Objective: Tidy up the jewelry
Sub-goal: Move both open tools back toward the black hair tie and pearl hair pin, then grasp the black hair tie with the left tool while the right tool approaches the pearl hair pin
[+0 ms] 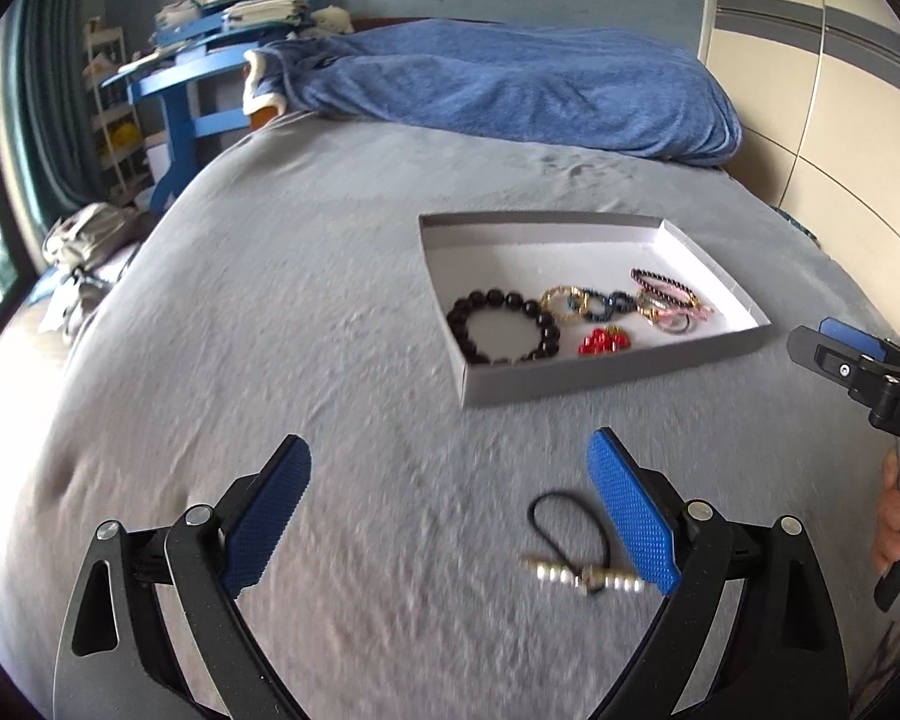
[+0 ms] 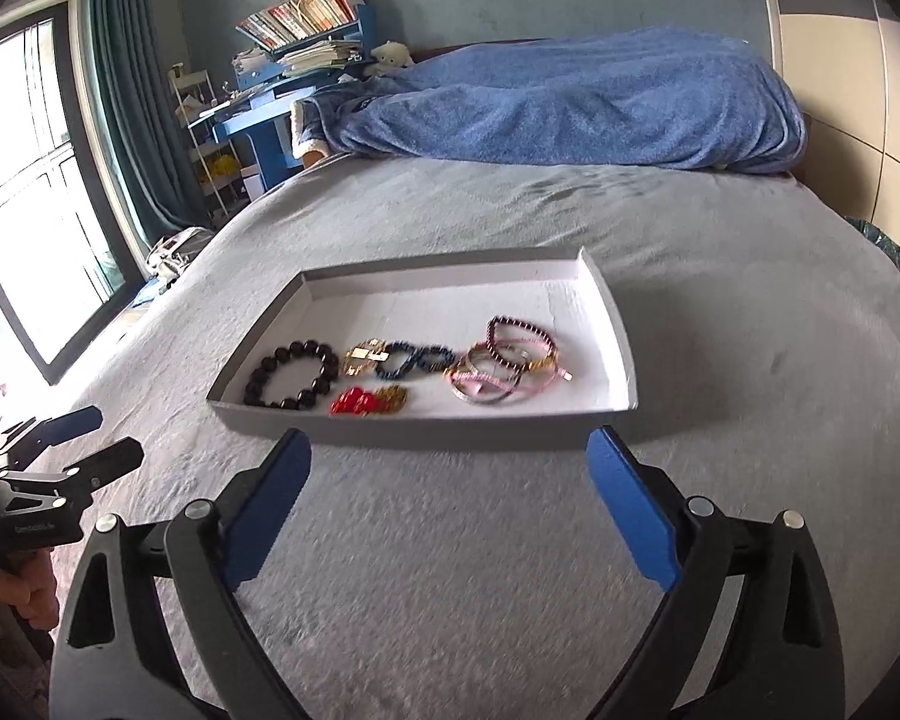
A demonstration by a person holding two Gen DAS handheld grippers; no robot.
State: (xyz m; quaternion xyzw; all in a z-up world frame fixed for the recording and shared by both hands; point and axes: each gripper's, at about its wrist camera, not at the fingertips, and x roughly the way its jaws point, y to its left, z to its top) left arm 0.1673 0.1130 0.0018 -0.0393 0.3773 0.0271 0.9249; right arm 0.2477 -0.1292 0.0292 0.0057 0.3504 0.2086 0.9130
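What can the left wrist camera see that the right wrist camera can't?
Only the left wrist view shows the black hair tie with pearl beads, lying on the grey bedspread by the left gripper, whose jaws are open. Only the right wrist view shows the window and the right gripper's open, empty jaws from behind. Both show the shallow box holding the black bead bracelet, the red piece and the blue blanket.

Bracelets (image 2: 294,375) lie in the tray (image 2: 621,336); a pearl hair tie (image 1: 570,546) lies on the bed.
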